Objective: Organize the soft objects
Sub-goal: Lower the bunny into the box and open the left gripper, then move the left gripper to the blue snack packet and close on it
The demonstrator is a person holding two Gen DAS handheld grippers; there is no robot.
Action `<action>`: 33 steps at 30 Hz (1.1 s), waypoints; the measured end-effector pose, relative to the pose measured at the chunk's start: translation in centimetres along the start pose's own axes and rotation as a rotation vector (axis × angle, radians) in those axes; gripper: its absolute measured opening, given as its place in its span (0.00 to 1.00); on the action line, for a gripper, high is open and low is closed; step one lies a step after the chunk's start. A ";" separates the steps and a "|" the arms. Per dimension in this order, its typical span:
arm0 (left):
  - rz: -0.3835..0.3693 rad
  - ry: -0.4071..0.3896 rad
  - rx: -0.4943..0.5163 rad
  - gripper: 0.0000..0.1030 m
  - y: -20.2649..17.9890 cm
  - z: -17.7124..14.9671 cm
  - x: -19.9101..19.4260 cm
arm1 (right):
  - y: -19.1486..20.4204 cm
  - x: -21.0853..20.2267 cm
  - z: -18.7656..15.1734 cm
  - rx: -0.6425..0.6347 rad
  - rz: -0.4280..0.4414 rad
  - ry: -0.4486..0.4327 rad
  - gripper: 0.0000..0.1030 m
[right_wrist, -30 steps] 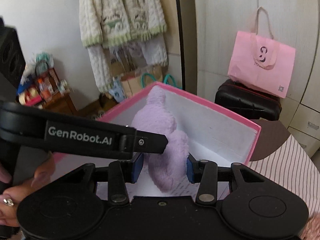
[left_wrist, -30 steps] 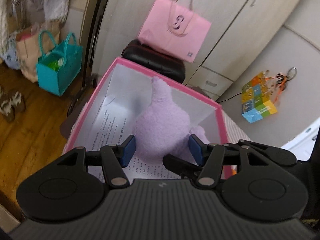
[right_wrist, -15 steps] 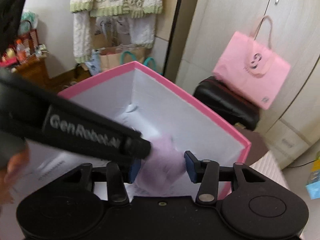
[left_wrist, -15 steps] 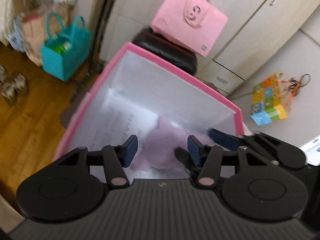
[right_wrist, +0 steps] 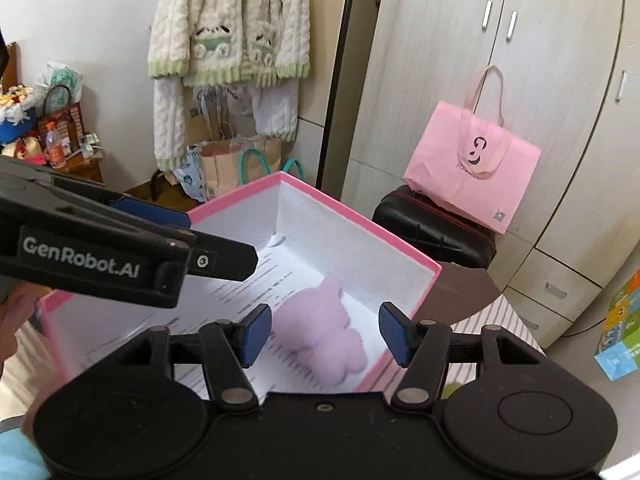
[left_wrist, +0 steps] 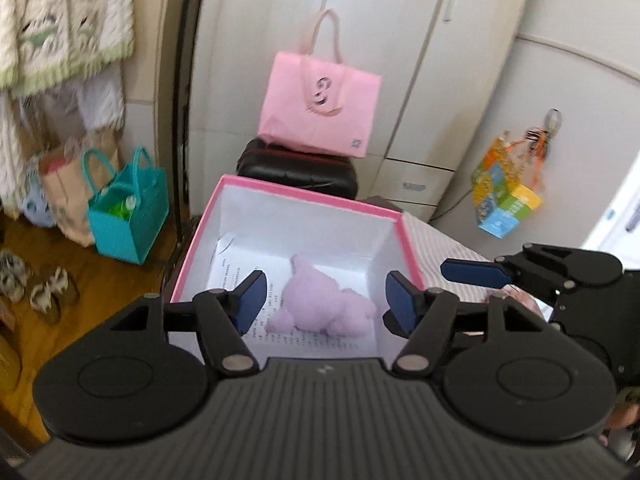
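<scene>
Left wrist view: the left tool [left_wrist: 322, 294] hangs above the box [left_wrist: 409, 240], its jaws spread and released, having just been opening, with nothing pinched between the blue pads [left_wrist: 251, 294]. The box is square, stiff card with a pink rim and smooth white walls. At its bottom lies a printed paper sheet [left_wrist: 236, 276], and on that sheet rests the plush toy [left_wrist: 326, 306], lilac, fuzzy and rounded, lying on its side near the right wall. The right tool [left_wrist: 474, 272] reaches in from the right, outside the box, over a striped cloth [left_wrist: 444, 244] on the worktop. Behind the box stand a glossy black case [left_wrist: 296, 168] with a flat pink tote [left_wrist: 318, 110] on it, and a teal bag [left_wrist: 130, 216] sits on the wooden floor. A colourful cube [left_wrist: 506, 200] hangs on the pale wall at right.

Right wrist view: the right tool [right_wrist: 324, 332] also stands released above the box [right_wrist: 360, 216]; its jaws have just been opening and grip nothing. The plush toy [right_wrist: 320, 328] lies below on the paper sheet [right_wrist: 256, 280], toward the right wall, clear of the pads [right_wrist: 256, 330]. The left tool [right_wrist: 224, 258] crosses in from the left, over the box's left side, matte black with white lettering. A chunky cream knit cardigan [right_wrist: 228, 32] with green trim hangs on the wall. The pink tote [right_wrist: 472, 168] leans on the black case [right_wrist: 432, 228] before pale wooden cupboards [right_wrist: 540, 60].
</scene>
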State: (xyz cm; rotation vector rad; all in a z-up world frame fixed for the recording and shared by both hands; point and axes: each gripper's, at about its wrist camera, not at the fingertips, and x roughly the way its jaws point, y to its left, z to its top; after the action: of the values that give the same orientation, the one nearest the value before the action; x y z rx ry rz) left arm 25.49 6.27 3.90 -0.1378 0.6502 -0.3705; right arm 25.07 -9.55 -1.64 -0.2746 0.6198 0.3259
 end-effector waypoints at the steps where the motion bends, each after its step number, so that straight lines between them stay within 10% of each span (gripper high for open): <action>1: -0.005 -0.011 0.018 0.65 -0.5 -0.1 -0.9 | 0.1 -0.8 -0.2 0.003 -0.002 -0.005 0.64; 16: -0.093 -0.081 0.210 0.72 -6.5 -4.5 -10.1 | 0.5 -11.4 -4.9 0.019 -0.003 -0.047 0.69; 33: -0.341 0.145 0.336 0.79 -13.8 -10.1 -7.5 | -1.9 -18.8 -16.9 0.036 -0.019 -0.054 0.92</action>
State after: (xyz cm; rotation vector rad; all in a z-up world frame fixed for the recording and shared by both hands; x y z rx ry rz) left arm 9.70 -3.73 3.46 0.1019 0.6989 -0.8175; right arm 2.54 -21.14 -3.17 -0.2365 0.5689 0.3029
